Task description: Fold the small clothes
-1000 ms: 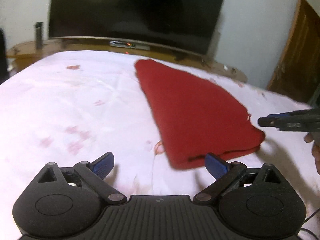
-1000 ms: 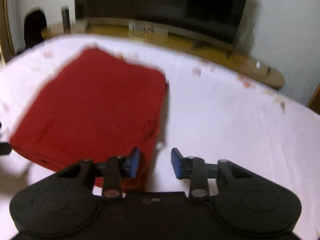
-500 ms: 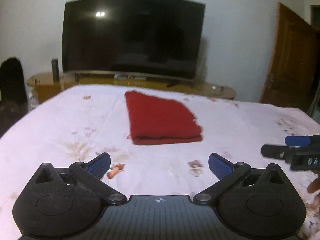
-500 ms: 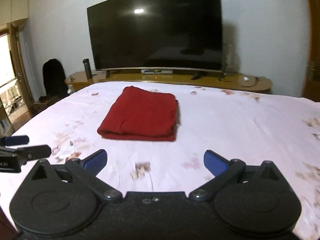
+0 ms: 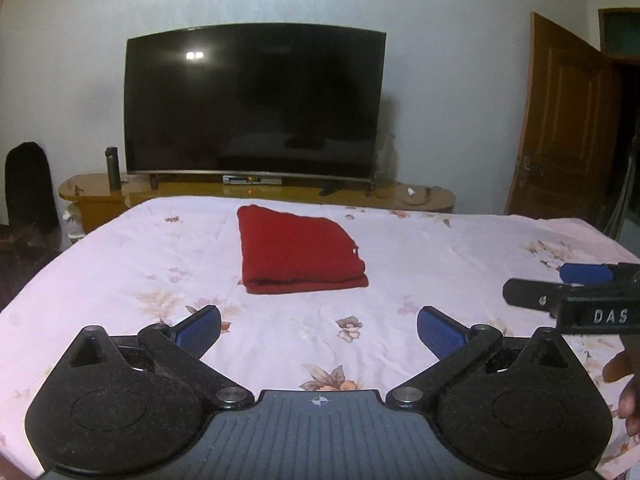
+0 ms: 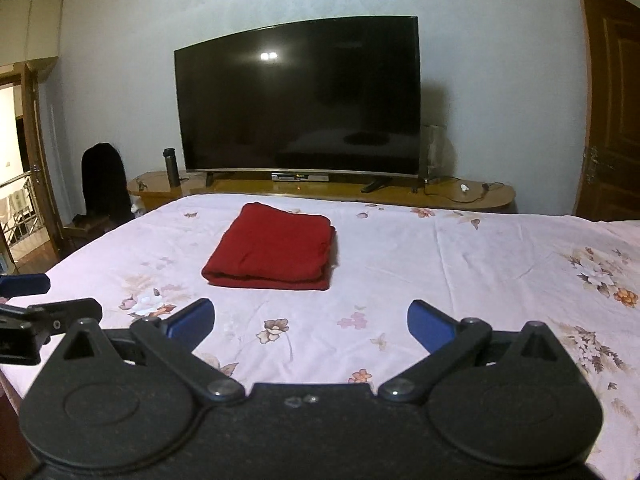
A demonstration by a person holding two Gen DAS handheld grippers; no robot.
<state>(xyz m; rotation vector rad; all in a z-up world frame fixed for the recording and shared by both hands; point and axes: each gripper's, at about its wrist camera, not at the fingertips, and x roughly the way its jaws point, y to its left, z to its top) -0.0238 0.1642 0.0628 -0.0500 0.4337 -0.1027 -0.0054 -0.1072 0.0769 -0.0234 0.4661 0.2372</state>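
Observation:
A red garment lies folded into a flat rectangle on the far middle of the bed; it also shows in the right wrist view. My left gripper is open and empty, held well back from the garment above the near part of the bed. My right gripper is open and empty too, also well back from it. The right gripper shows at the right edge of the left wrist view, and the left gripper shows at the left edge of the right wrist view.
The bed has a pale pink floral sheet. Behind it a large dark TV stands on a low wooden stand with a dark bottle. A wooden door is at the right, a dark chair at the left.
Both grippers have pulled back and up from the red garment, which now lies alone. The right gripper's jaws have opened wide.

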